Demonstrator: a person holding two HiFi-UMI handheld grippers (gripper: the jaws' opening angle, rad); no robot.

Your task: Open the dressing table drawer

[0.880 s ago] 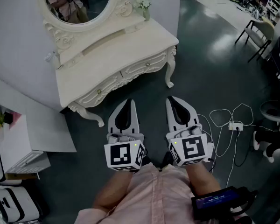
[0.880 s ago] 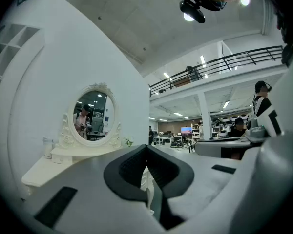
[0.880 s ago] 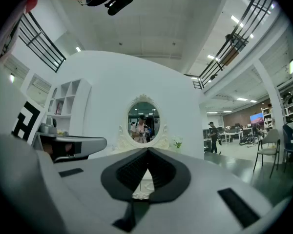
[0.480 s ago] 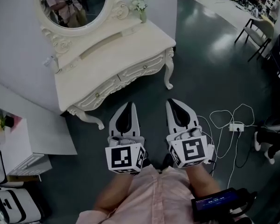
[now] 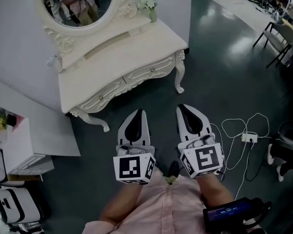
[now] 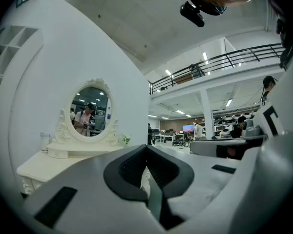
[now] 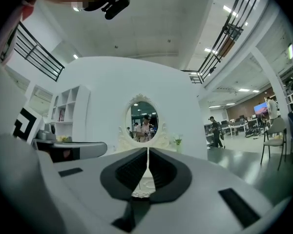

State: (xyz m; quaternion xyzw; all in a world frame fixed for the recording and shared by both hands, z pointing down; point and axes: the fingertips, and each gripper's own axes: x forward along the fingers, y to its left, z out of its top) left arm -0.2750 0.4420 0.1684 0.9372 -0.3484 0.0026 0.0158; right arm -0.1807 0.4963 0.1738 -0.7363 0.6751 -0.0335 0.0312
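Observation:
A cream carved dressing table (image 5: 112, 57) with an oval mirror (image 5: 78, 4) stands against the white wall, upper left in the head view. Its two drawers (image 5: 146, 71) sit closed in the front apron, each with a small knob. My left gripper (image 5: 136, 113) and right gripper (image 5: 181, 108) hover side by side over the dark floor, short of the table and apart from it. Both are shut with nothing between the jaws. The table shows ahead in the left gripper view (image 6: 63, 157) and the mirror in the right gripper view (image 7: 145, 121).
A white cable with a power strip (image 5: 248, 137) lies on the floor to the right. Chairs (image 5: 278, 33) stand at the far right. White cabinets and a shelf (image 5: 14, 150) are at the left, with a small vase of flowers (image 5: 149, 5) on the table.
The view has shifted slightly, and both grippers sit a little lower and further right in the head view. Their jaws have stayed shut.

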